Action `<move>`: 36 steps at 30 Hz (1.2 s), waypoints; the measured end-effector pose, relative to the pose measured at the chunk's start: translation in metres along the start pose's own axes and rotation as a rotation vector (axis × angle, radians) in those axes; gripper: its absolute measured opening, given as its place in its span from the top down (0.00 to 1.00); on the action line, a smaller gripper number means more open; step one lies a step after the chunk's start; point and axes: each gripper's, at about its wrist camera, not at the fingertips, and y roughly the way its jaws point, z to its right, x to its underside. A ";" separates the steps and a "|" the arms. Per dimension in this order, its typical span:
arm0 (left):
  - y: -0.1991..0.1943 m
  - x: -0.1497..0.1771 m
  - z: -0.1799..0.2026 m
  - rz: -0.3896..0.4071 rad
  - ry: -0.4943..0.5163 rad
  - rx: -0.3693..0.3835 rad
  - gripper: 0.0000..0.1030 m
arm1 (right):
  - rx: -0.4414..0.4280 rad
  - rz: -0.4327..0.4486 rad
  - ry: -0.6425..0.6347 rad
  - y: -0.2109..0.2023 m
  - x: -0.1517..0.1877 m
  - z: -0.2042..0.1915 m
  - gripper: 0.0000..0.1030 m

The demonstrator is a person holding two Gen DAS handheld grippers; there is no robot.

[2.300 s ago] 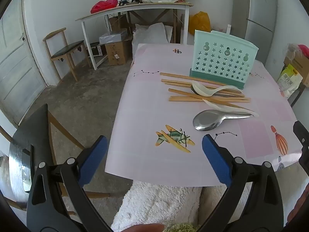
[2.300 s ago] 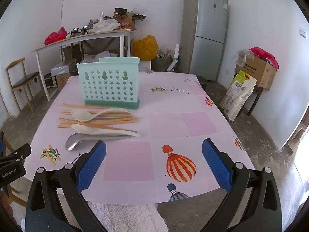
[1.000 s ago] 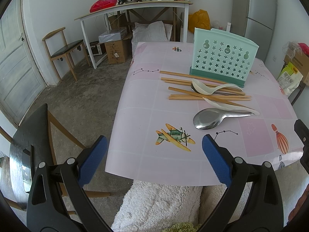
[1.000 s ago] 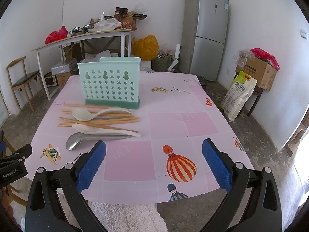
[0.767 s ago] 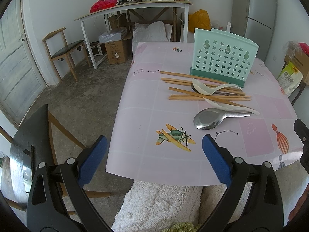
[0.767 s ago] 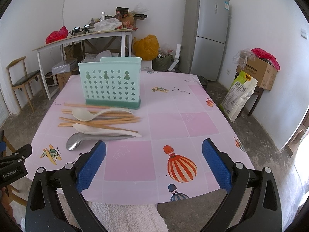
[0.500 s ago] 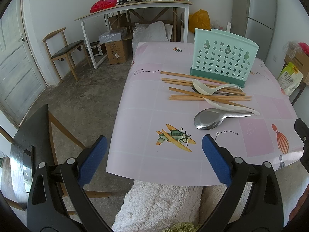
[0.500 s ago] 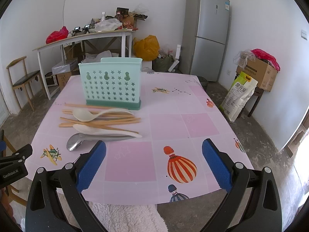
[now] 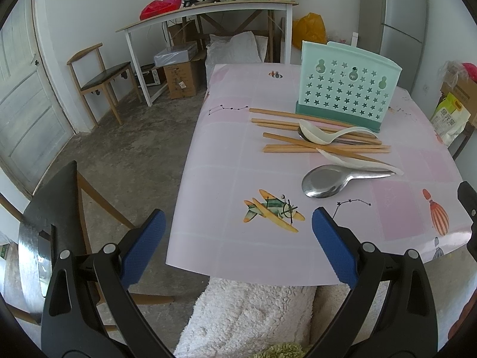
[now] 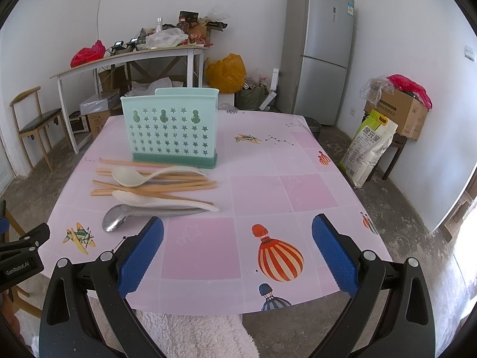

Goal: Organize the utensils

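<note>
Utensils lie loose on pink table point(image 10: 268, 191), none gripped. Mint holder point(image 10: 171, 131) stands upright at 12 o'clock of the pile, empty as far as visible. Wooden chopsticks point(image 10: 161, 185) are scattered just in front of its base; two white spoons point(image 10: 140, 177) rest across them. Steel spoon point(image 10: 119, 217) lies nearest the table edge, at 6 o'clock of the pile. Left gripper point(image 9: 237, 247) has jaws spread wide and holds nothing, off the near-left corner. Right gripper point(image 10: 238, 247) is likewise wide apart and empty, over the near edge.
</note>
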 end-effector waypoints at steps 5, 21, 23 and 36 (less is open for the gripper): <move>0.002 0.000 0.001 -0.001 0.001 -0.002 0.08 | 0.000 0.000 -0.001 0.000 0.000 0.000 0.06; 0.006 0.001 0.002 -0.014 0.009 -0.013 0.08 | -0.002 -0.007 0.002 0.003 0.001 0.000 0.06; 0.010 0.001 0.002 -0.021 0.010 -0.010 0.08 | -0.004 -0.010 0.003 0.006 0.001 0.001 0.06; 0.041 -0.005 -0.004 -0.073 0.013 0.207 0.08 | -0.033 -0.013 -0.018 0.037 0.010 -0.003 0.06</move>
